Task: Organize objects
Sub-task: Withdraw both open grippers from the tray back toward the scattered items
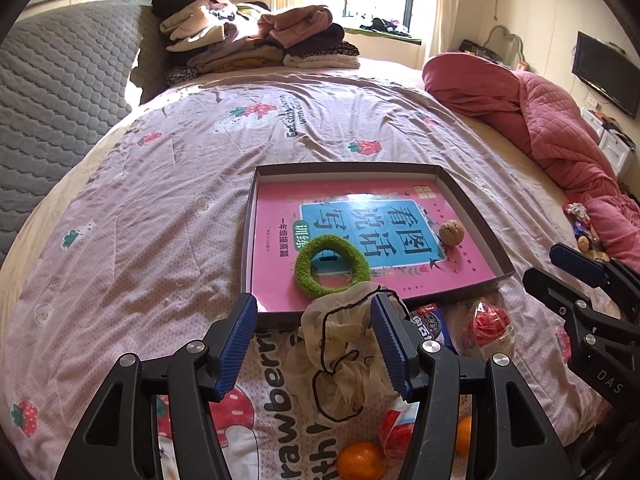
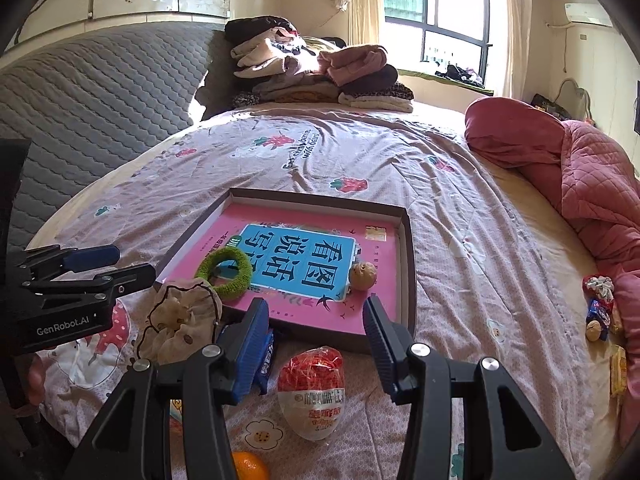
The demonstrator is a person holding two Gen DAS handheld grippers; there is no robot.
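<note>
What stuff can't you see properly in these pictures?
- Blue snack packet: right wrist view, mostly behind the right gripper's finger; the left wrist view hides it too.
- Second orange: left wrist view, only a sliver beside the left gripper's arm.
- First orange: right wrist view, cut by the bottom edge.
- Small things by the pink quilt: too small to name.
- Book title: partly covered by the green ring.
</note>
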